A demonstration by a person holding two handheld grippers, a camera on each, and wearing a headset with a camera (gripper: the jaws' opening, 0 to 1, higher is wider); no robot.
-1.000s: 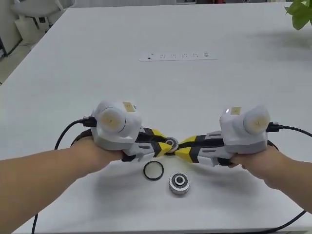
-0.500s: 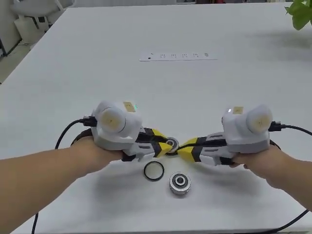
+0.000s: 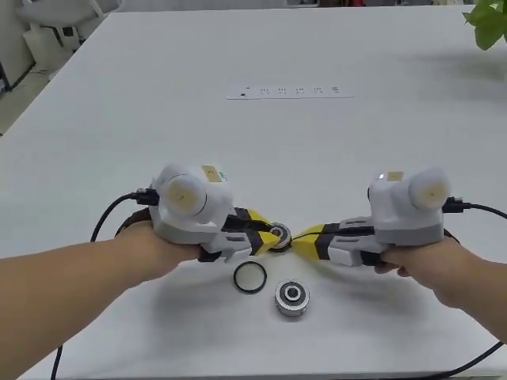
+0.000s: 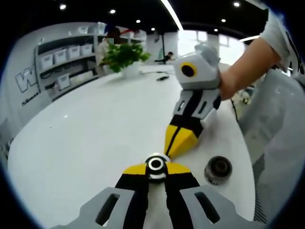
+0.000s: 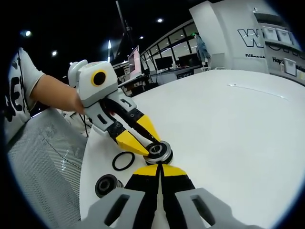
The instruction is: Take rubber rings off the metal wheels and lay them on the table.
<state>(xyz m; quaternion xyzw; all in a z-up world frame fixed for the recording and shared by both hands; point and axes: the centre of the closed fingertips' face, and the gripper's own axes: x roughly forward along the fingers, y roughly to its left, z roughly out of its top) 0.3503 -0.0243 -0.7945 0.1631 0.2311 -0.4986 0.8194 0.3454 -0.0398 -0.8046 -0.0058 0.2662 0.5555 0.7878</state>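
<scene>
Clamping wheel (image 3: 279, 237) with left gripper (image 3: 273, 235), tips closed on it, near front of table (image 3: 238, 150) | right gripper (image 3: 303, 240) jaws pressed together at wheel's rim | rubber likely light, stretchy, grippy: pinch outer edge | loose ring (image 3: 249, 278) lies nearby

Broad white table (image 3: 158, 119), potted plant (image 4: 125, 55), shelves (image 4: 62, 62) of bins, ceiling spotlights (image 4: 112, 11) overhead

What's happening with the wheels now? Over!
Left gripper shut on wheel. Right gripper shut, tip at it. One ring lies on table beside second wheel.
</scene>
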